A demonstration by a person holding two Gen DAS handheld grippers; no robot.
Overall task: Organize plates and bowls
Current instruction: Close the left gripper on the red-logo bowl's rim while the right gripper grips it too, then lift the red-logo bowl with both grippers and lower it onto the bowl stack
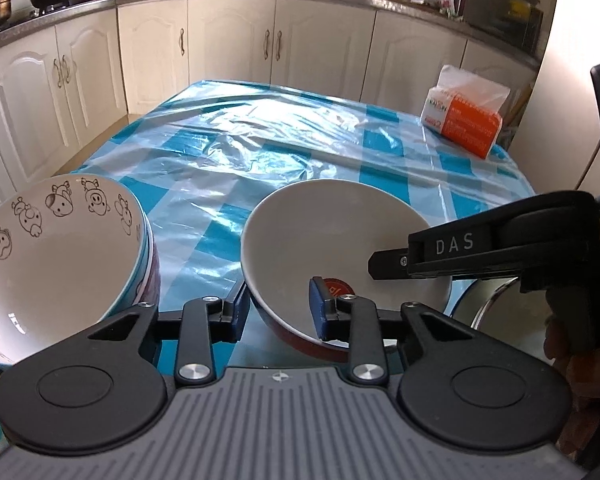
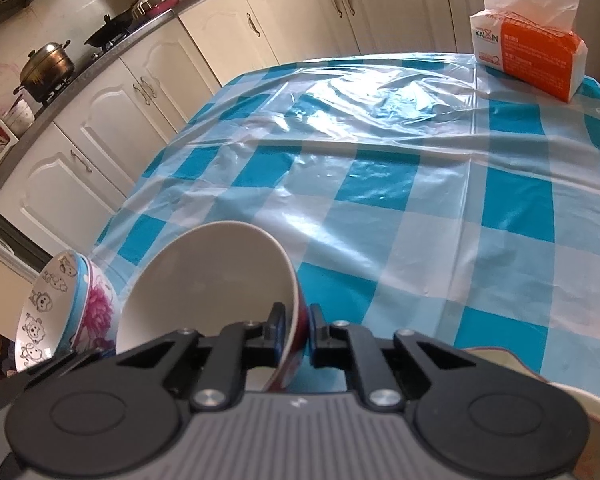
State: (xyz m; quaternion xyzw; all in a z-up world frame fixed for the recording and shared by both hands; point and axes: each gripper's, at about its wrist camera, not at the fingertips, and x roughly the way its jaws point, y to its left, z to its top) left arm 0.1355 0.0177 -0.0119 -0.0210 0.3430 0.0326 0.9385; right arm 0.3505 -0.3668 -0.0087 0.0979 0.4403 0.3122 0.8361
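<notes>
R tool [image 2: 296,334] pinches the red bowl [image 2: 208,280] by its rim, one pad inside, one on the red outer wall; bowl is tilted, mouth toward the left, lifted or tipped near the worktop's [image 2: 420,208] near-left corner. L tool [image 1: 278,310] is spread wide; its right finger sits inside the bowl [image 1: 324,240] over the rim, left finger outside it w/ a gap, so nothing is gripped there. Just left of the red bowl is a cartoon bowl [image 1: 56,256] nested in a floral one [image 2: 100,308], also leaning, right at the worktop's near-left edge. Tissue pack [image 2: 528,60] stands at the far-right corner, well apart. Judgement: glazed ceramic, so stiff, fairly heavy for a one-point rim pinch, slick under the pads & breakable if it drops or knocks the stack. Rim is the only real hold for a two-finger tool; best w/ pads deep over the lip, wall squarely between them, not just the edge. A tilted bowl held at one side wants to swing, so L tool closing on the opposite rim would steady it. Plastic sheet over the checked cloth looks slippery & wrinkled; bowl may slide when set down. Likely aim is nesting it w/ the stack; can't tell if sizes fit. Keep it slow near the worktop edge.
</notes>
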